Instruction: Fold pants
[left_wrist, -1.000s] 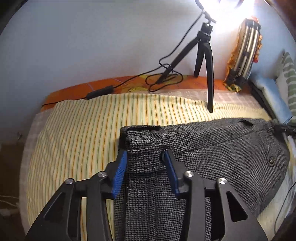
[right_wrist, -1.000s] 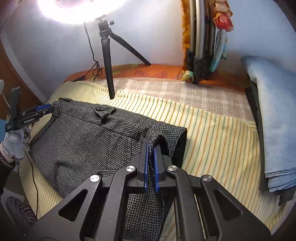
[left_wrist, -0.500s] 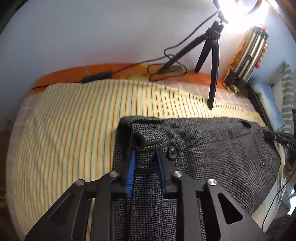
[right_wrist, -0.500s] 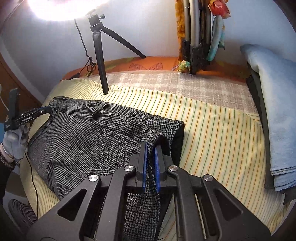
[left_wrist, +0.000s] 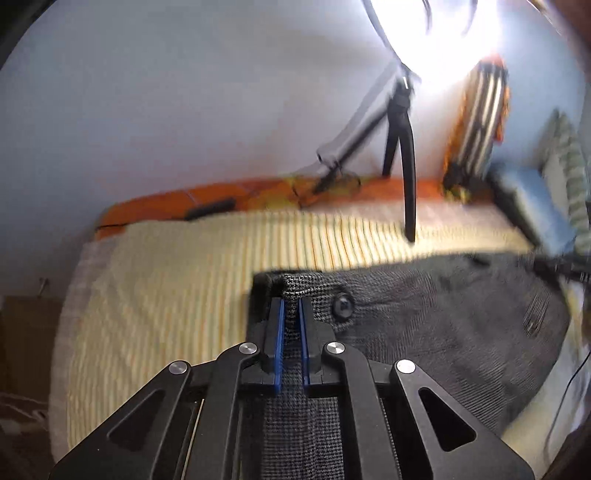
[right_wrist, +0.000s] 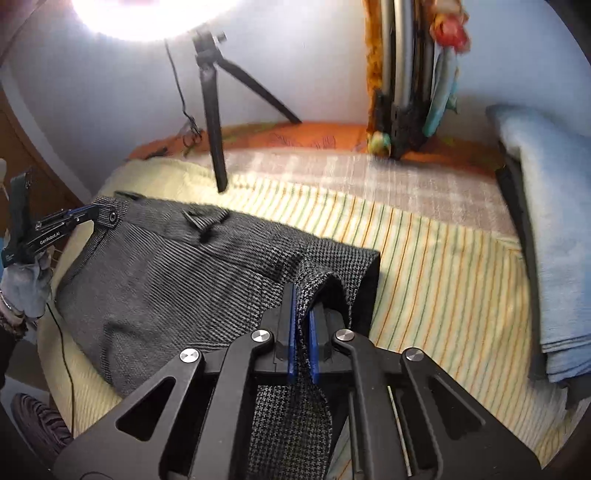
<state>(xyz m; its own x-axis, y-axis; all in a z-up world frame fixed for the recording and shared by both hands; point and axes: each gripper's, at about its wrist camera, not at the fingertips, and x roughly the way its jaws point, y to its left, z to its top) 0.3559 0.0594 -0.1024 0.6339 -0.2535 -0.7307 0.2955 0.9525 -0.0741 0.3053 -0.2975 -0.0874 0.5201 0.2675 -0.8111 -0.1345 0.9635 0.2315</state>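
Grey houndstooth pants (left_wrist: 443, 332) lie across a yellow striped bedsheet (left_wrist: 166, 280). My left gripper (left_wrist: 290, 306) is shut on the pants' waistband at one end, next to a dark button (left_wrist: 341, 306). My right gripper (right_wrist: 302, 295) is shut on the waistband's other end, where the cloth (right_wrist: 184, 273) bunches up between the blue pads. The left gripper also shows in the right wrist view (right_wrist: 88, 214) at the far left, clamped on the waistband. The pants' legs hang toward me under both grippers, out of sight.
A black tripod (right_wrist: 214, 122) with a bright ring light stands on the bed behind the pants. Folded blue cloth (right_wrist: 546, 229) is stacked at the right. A folded metal frame (right_wrist: 406, 74) leans on the wall. Cables (left_wrist: 332, 181) lie on the orange strip.
My left gripper has closed from open onto the waistband. Both grippers have shifted a little with the pants; the views are blurred by motion.
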